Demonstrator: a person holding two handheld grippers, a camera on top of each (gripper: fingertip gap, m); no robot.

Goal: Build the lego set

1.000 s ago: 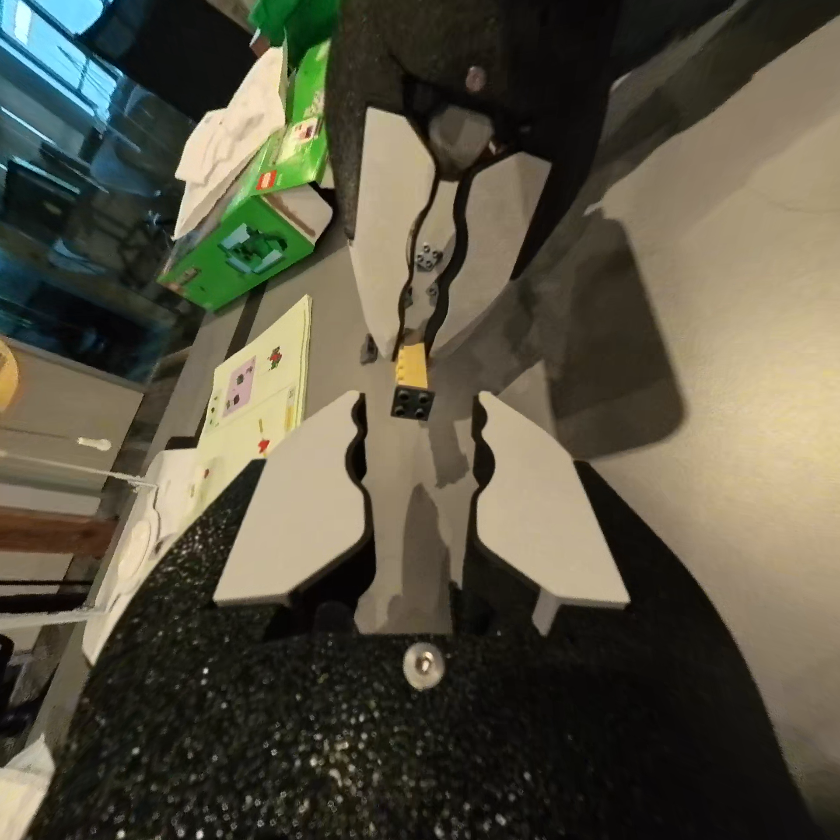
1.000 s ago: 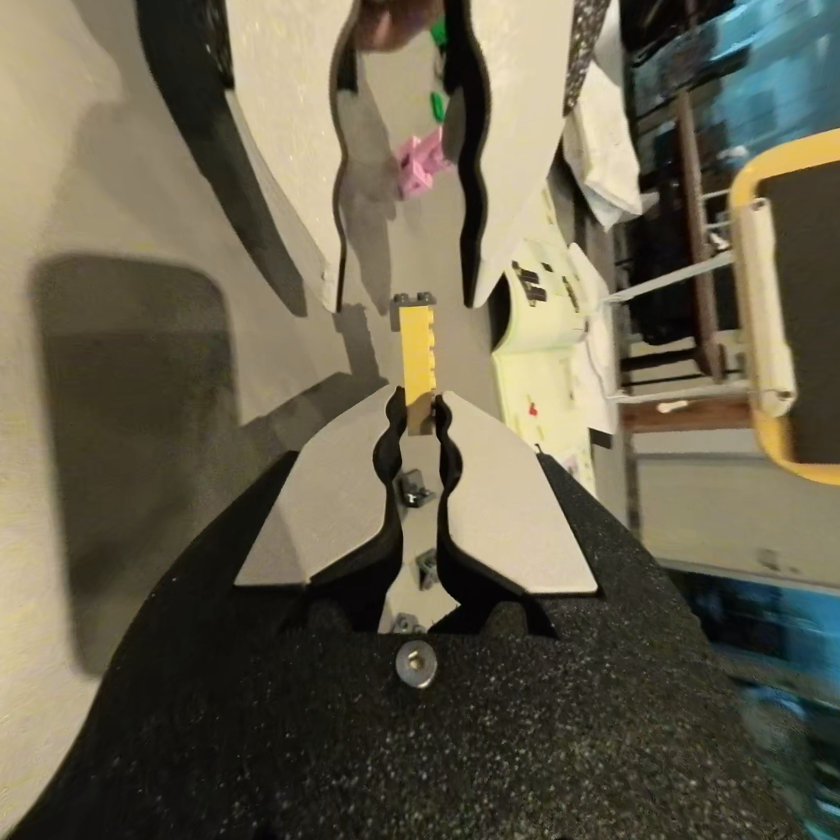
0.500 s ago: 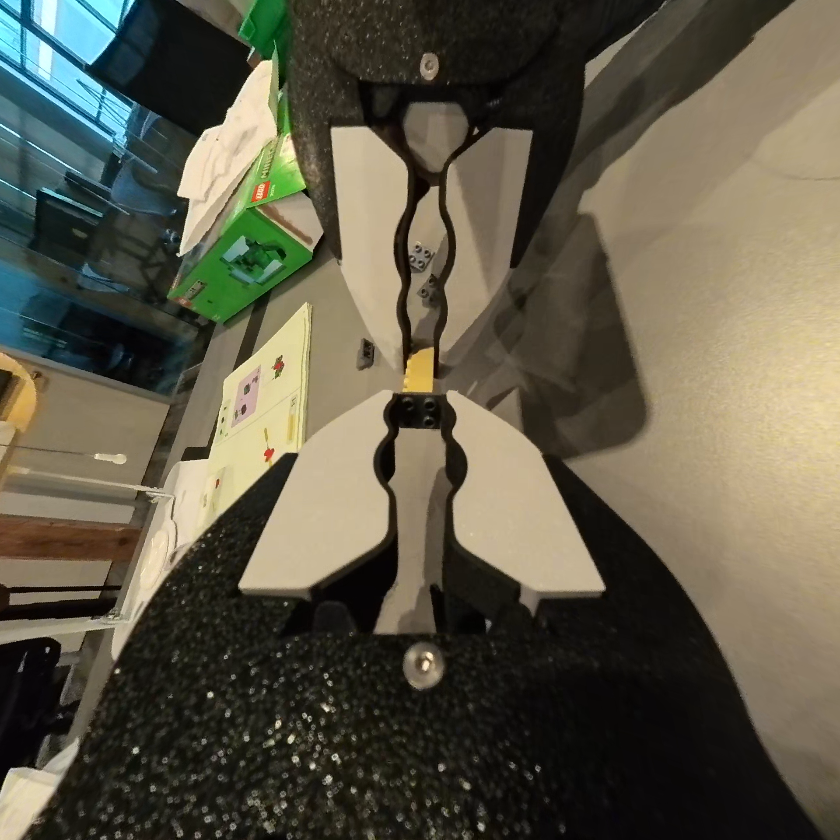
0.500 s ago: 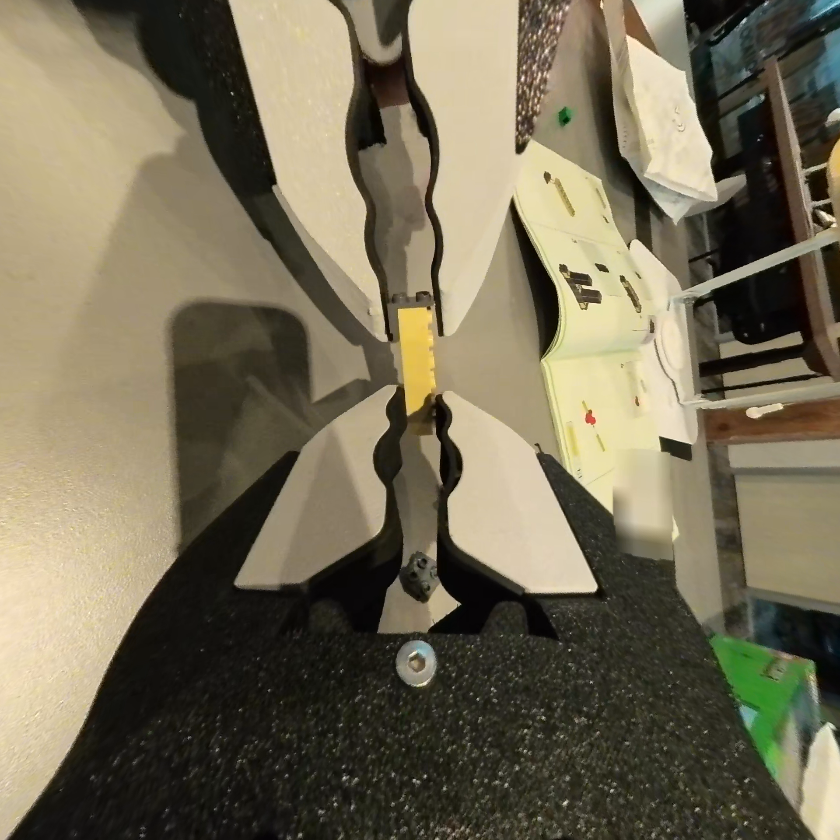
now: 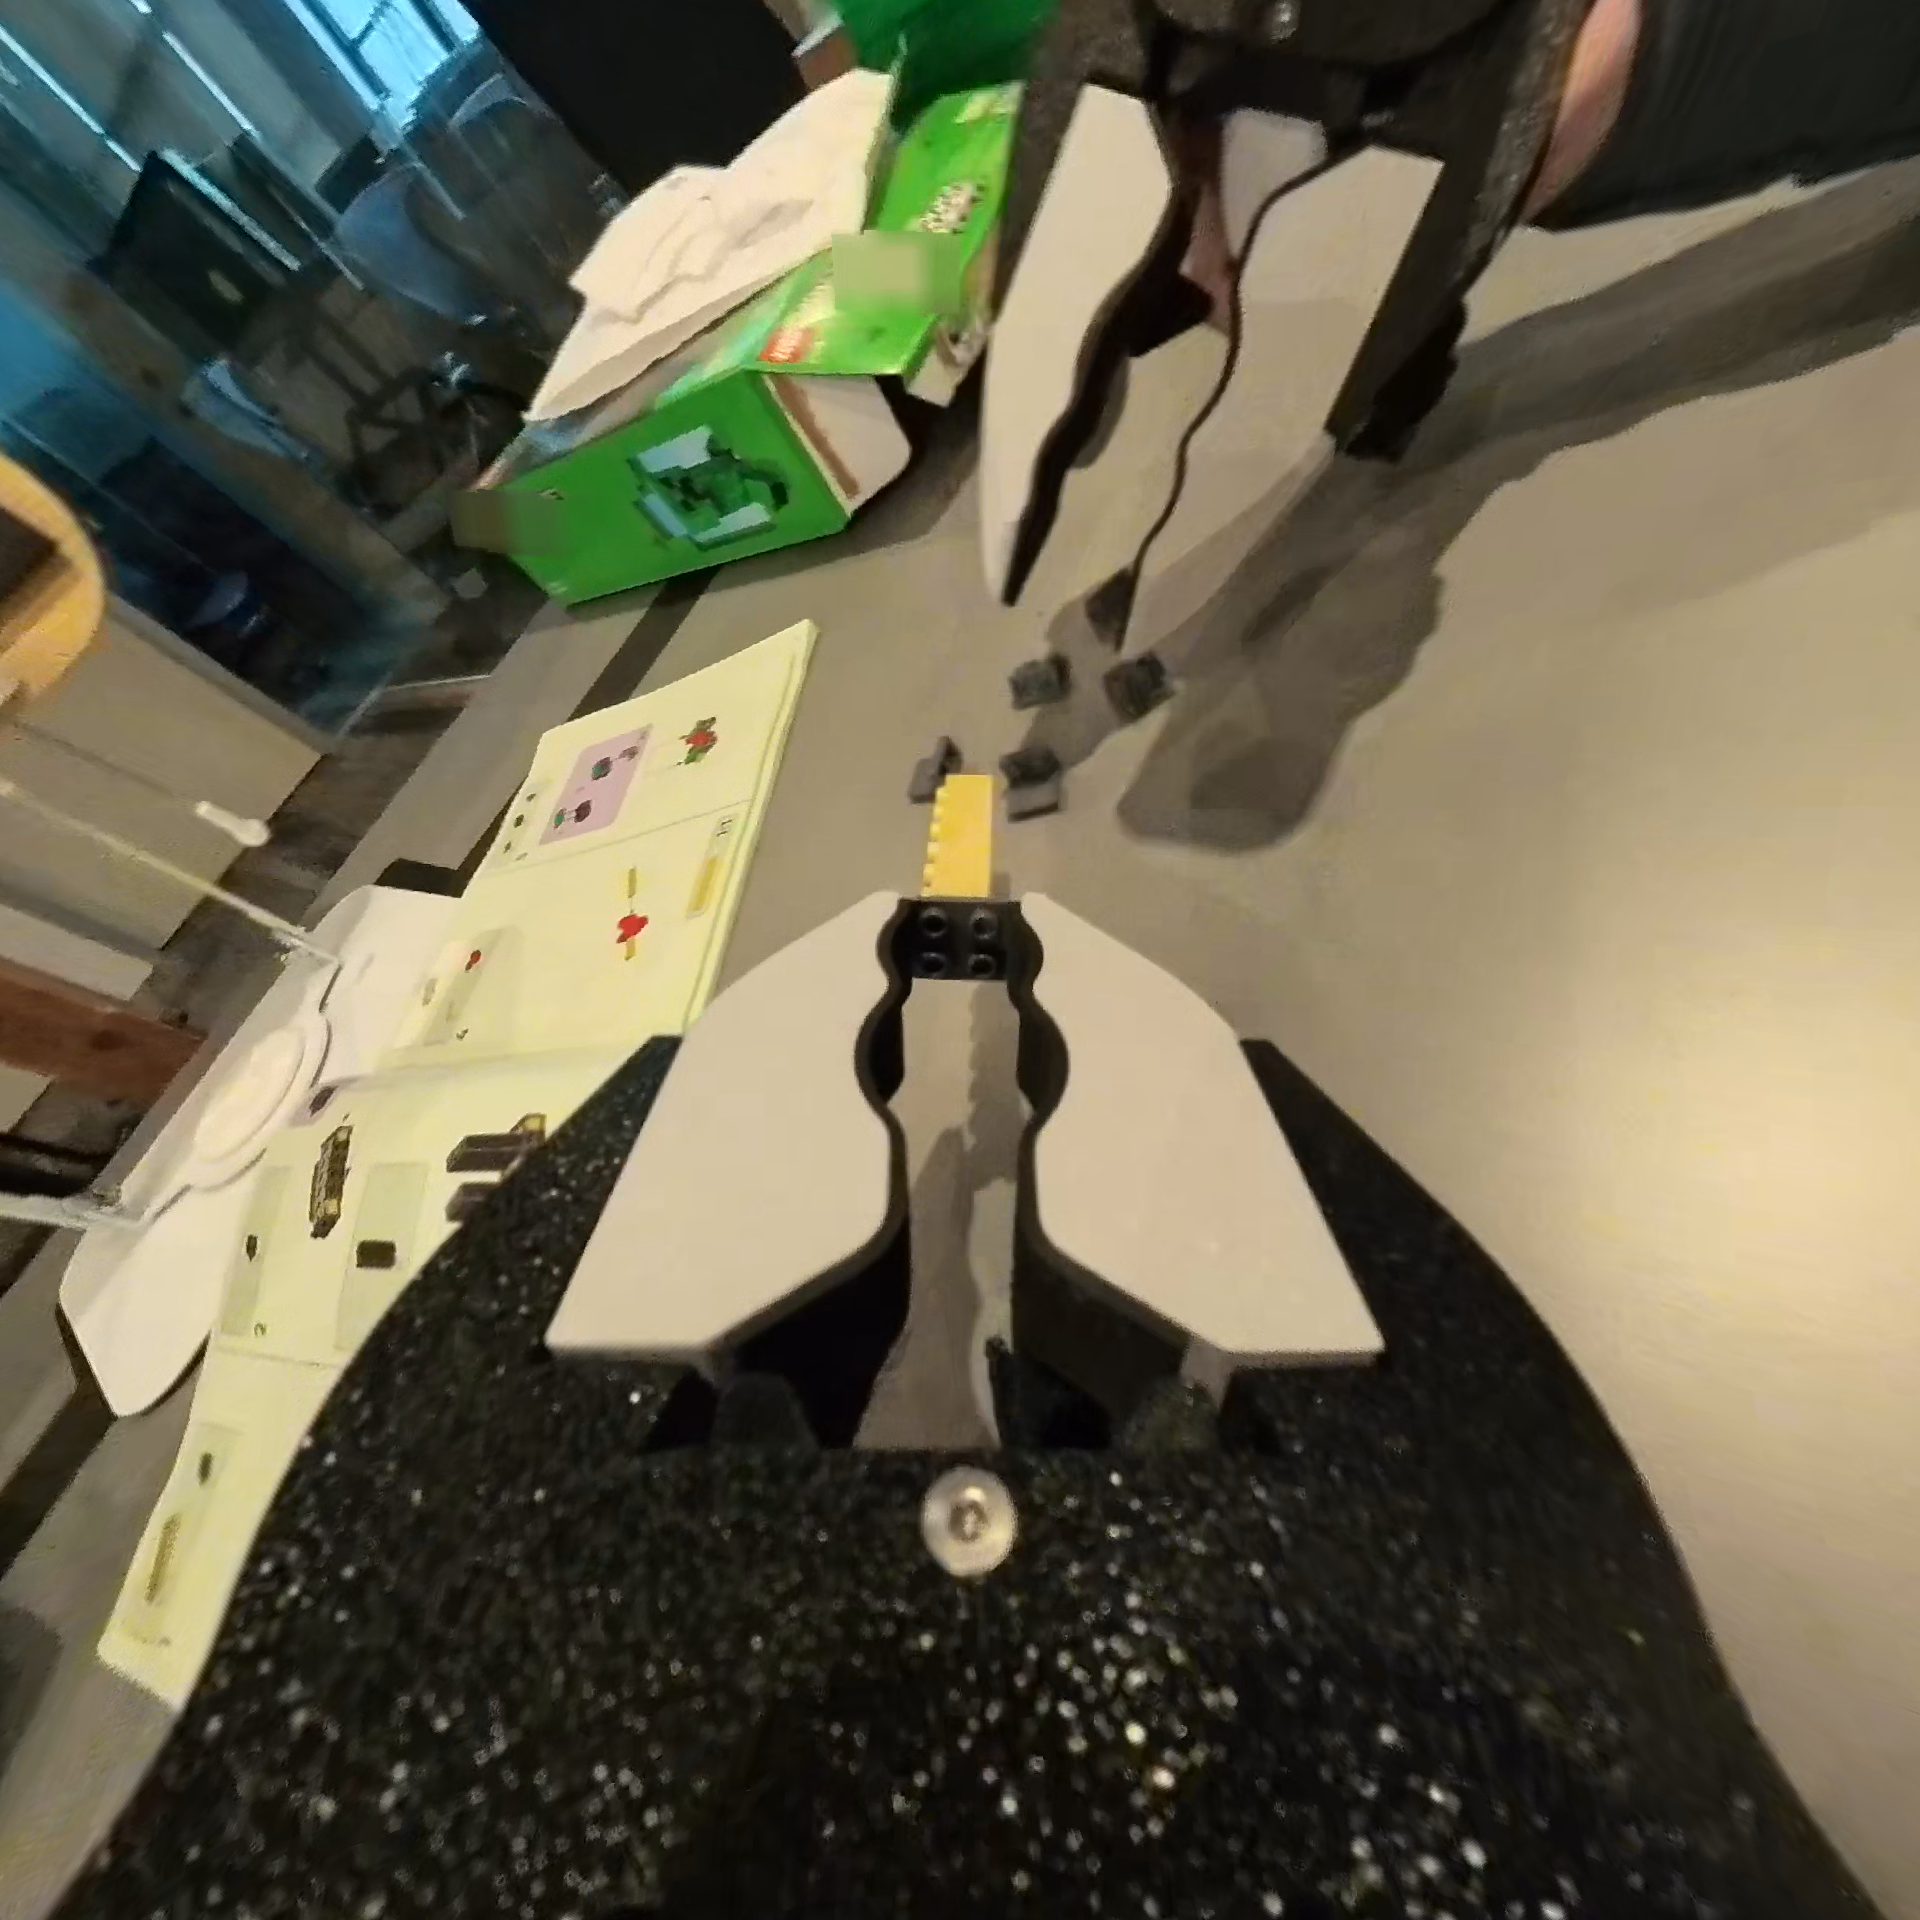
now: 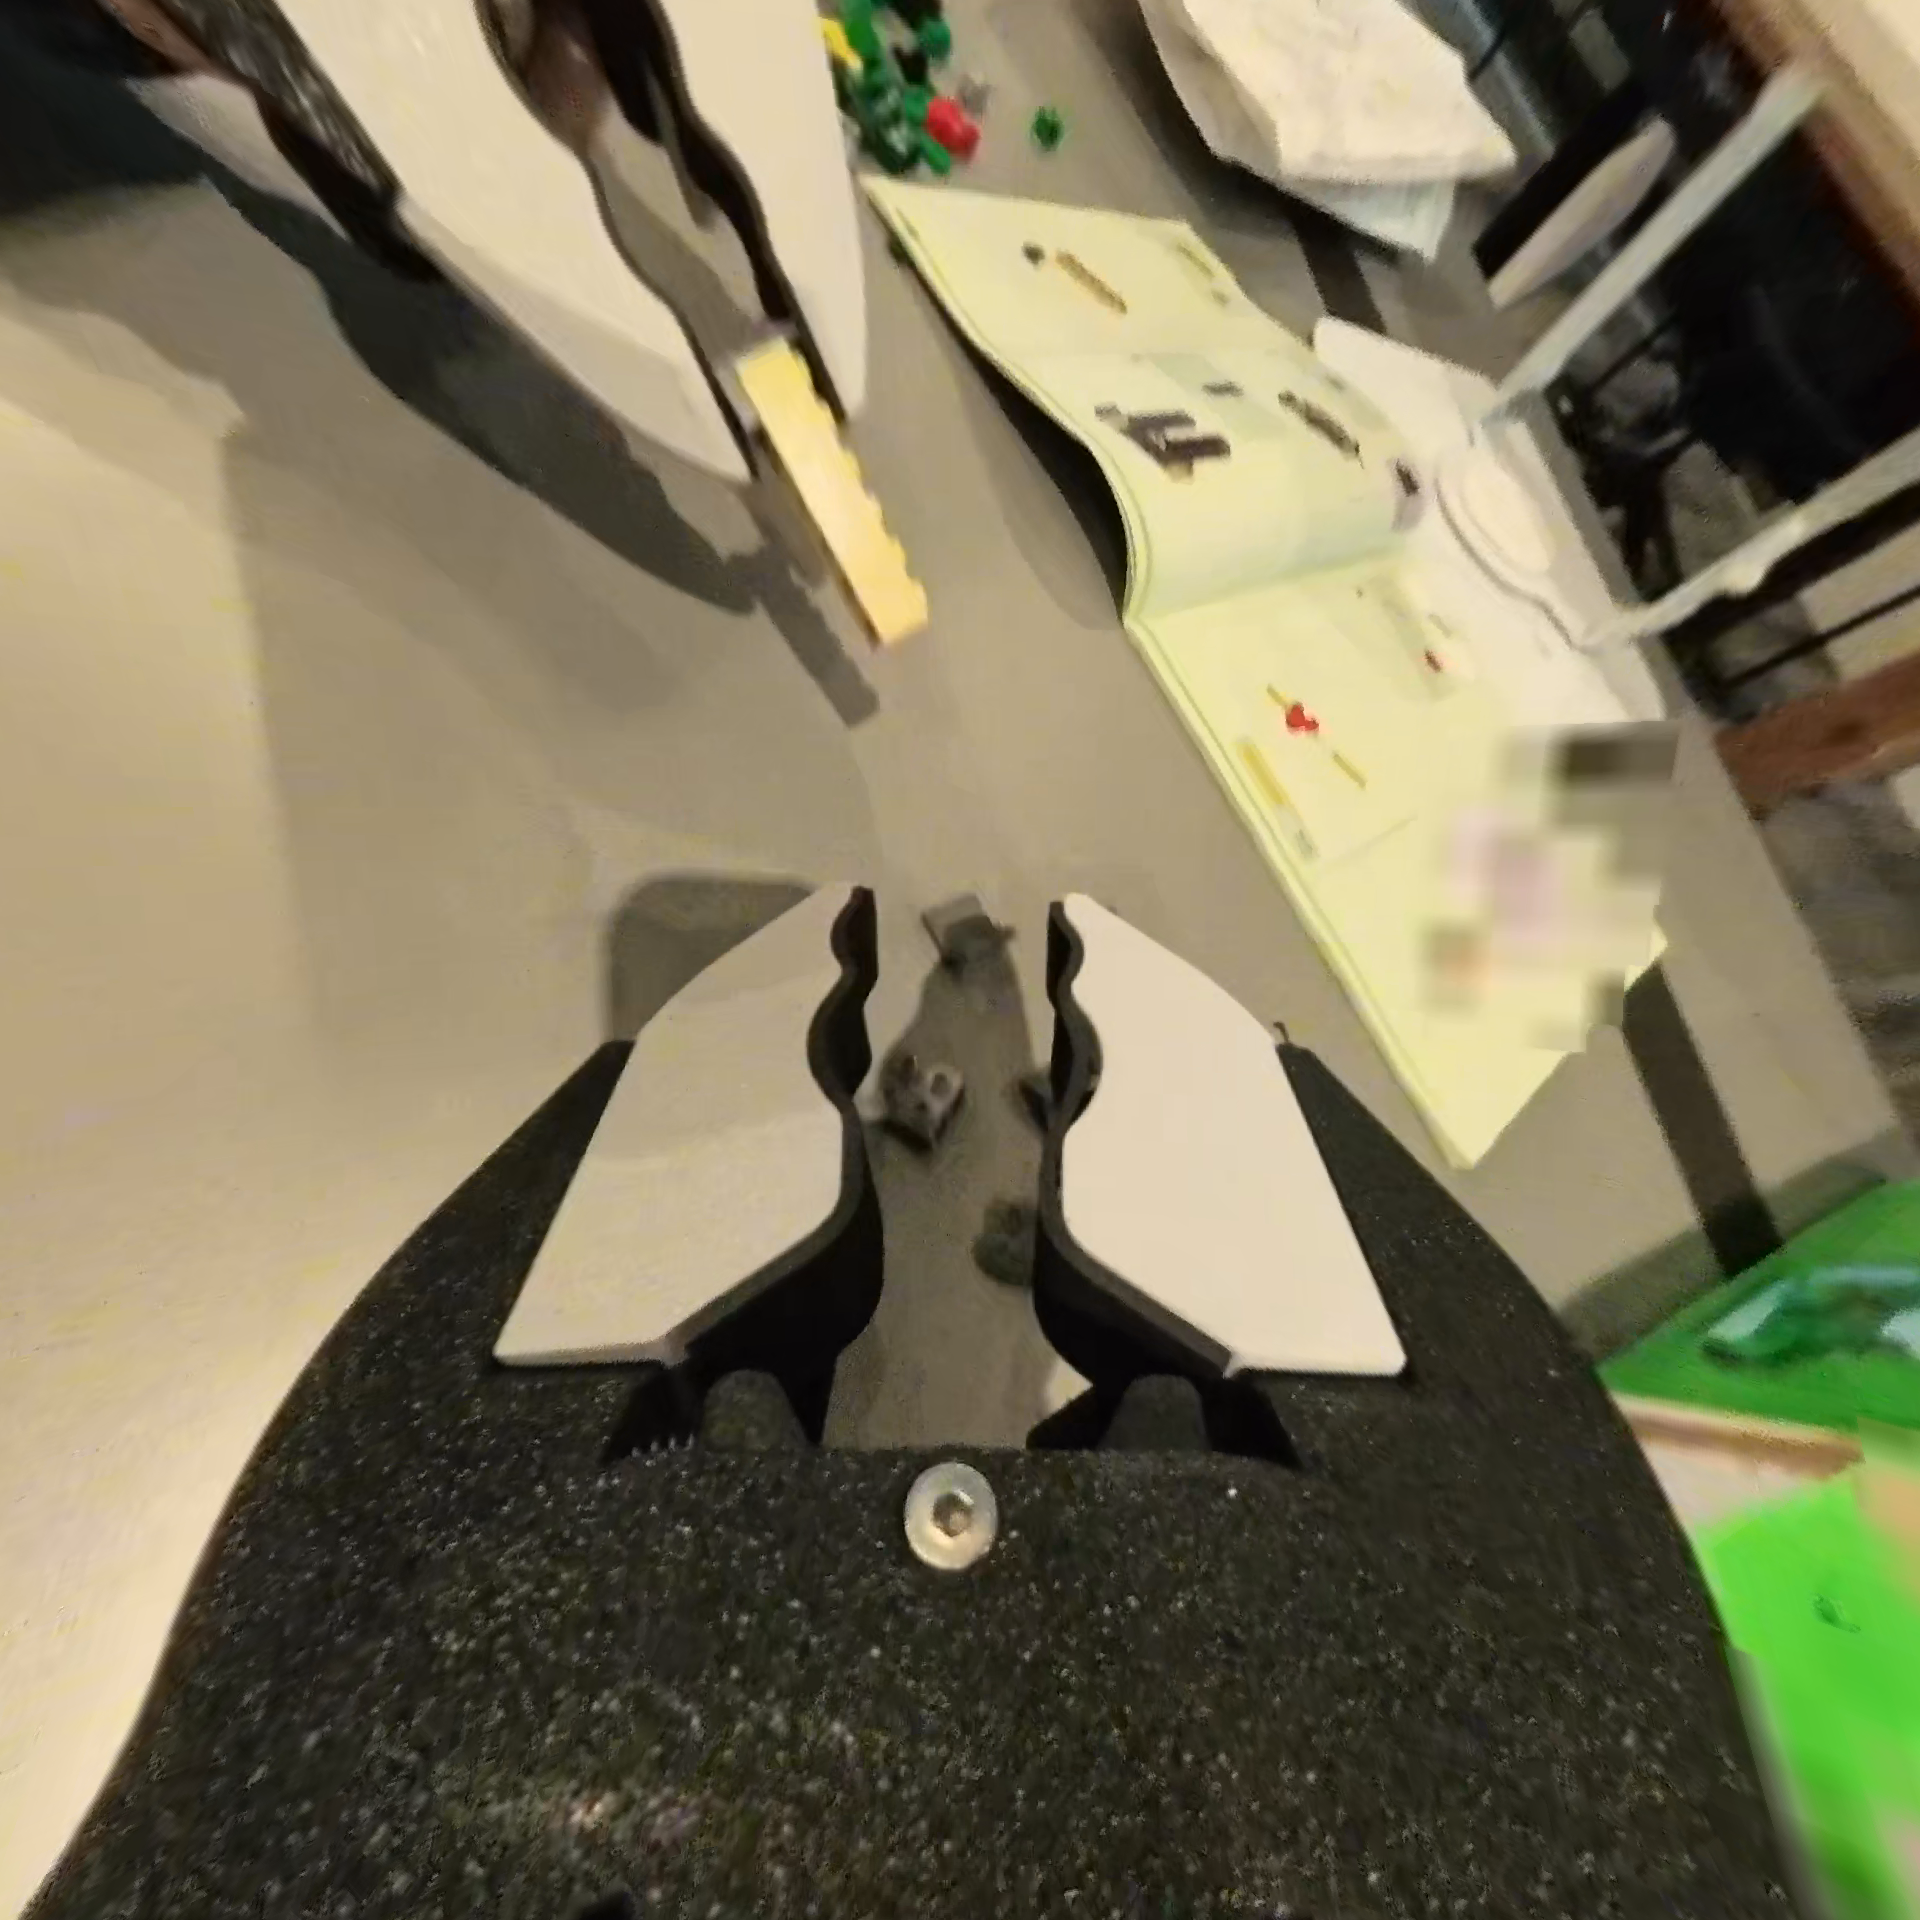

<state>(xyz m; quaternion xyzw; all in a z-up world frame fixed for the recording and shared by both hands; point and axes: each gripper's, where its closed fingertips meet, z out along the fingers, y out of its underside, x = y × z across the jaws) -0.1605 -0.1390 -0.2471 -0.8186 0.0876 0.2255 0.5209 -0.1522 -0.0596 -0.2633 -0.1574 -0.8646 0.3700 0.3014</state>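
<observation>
**Between the left tongs: a yellow plate with a black brick at its end**

Between the tips of the left tongs a small black two-by-two studded plastic brick is clamped, and from it a long, narrow yellow studded plastic plate projects forward above the matt grey surface. The black brick appears to be fixed to the near end of the plate, so that both are carried as one piece, clear of the surface. The right tongs are seen released, with a clear gap between the fingers and nothing held; they hang over several small dark grey loose bricks lying on the surface.

Handling is judged as follows. The assembly is expected to be very light, stiff and smooth-sided, hence somewhat slippery against flat fingers. The long plate acts as a lever: a push near its free end is likely to twist it in the grip or pop the stud joint. A hold across the flat sides of the brick, as shown, is considered sound; for pressing parts on, support close to the joint is advised.

An open pale yellow-green instruction booklet and a green cardboard box lie beside the work area.
</observation>
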